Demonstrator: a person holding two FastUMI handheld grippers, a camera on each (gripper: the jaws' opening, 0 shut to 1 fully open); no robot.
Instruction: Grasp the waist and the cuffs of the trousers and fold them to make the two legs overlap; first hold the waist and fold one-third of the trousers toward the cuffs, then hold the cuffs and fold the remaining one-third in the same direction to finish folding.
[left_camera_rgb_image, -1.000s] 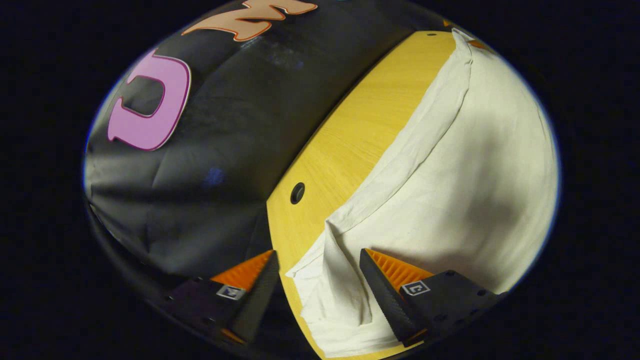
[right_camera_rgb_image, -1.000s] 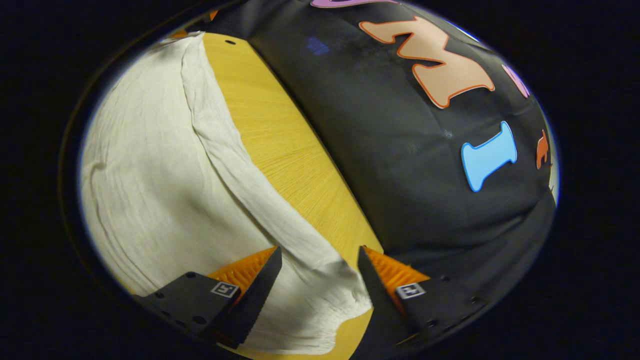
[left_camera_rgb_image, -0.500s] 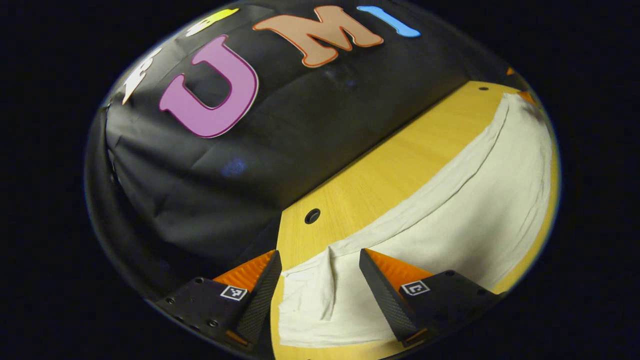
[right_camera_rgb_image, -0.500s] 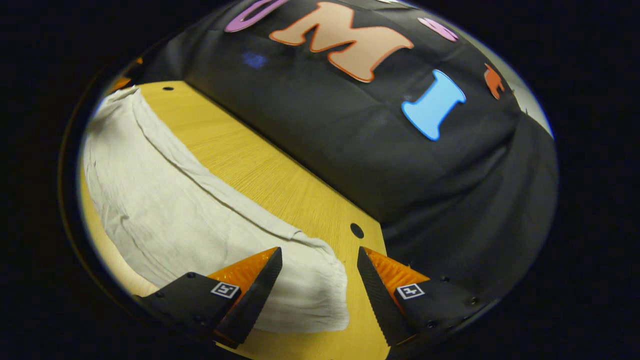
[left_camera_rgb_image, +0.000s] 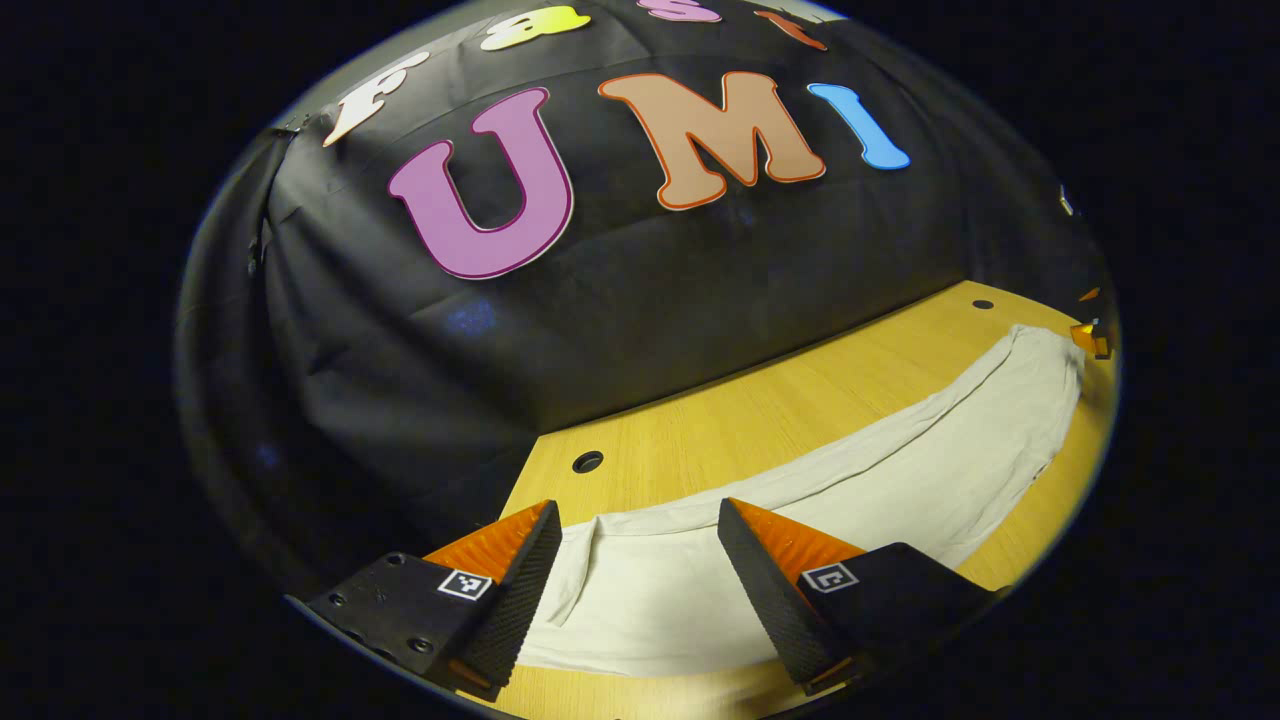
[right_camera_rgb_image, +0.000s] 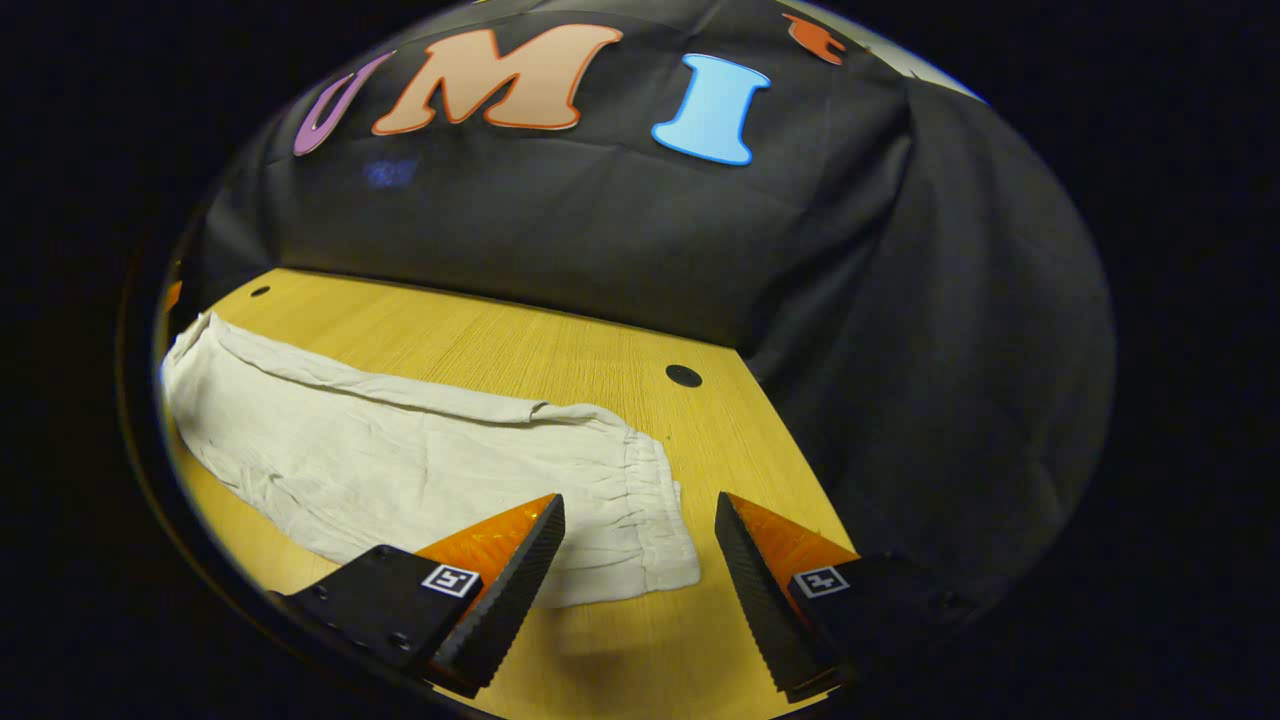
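The white trousers (left_camera_rgb_image: 900, 480) lie flat on the yellow wooden table (left_camera_rgb_image: 760, 420), legs overlapped in one long strip. In the left gripper view their cuff end (left_camera_rgb_image: 620, 600) lies below my left gripper (left_camera_rgb_image: 632, 575), which is open and hangs above the cloth without touching it. In the right gripper view the trousers (right_camera_rgb_image: 400, 450) end in the gathered elastic waist (right_camera_rgb_image: 650, 510), just ahead of my right gripper (right_camera_rgb_image: 640, 570). That gripper is open too, with nothing held. A bit of the right gripper (left_camera_rgb_image: 1090, 338) shows past the far end of the cloth.
The black cloth wall (left_camera_rgb_image: 650, 290) stands right behind the table's far edge. Small round holes (left_camera_rgb_image: 587, 461) (right_camera_rgb_image: 683, 376) sit near the table's back corners. Bare wood (right_camera_rgb_image: 640, 660) lies in front of the waist.
Both grippers have pulled up and back from the trousers and tilted level. The cloth now looks smaller and flatter, and more of the wall shows.
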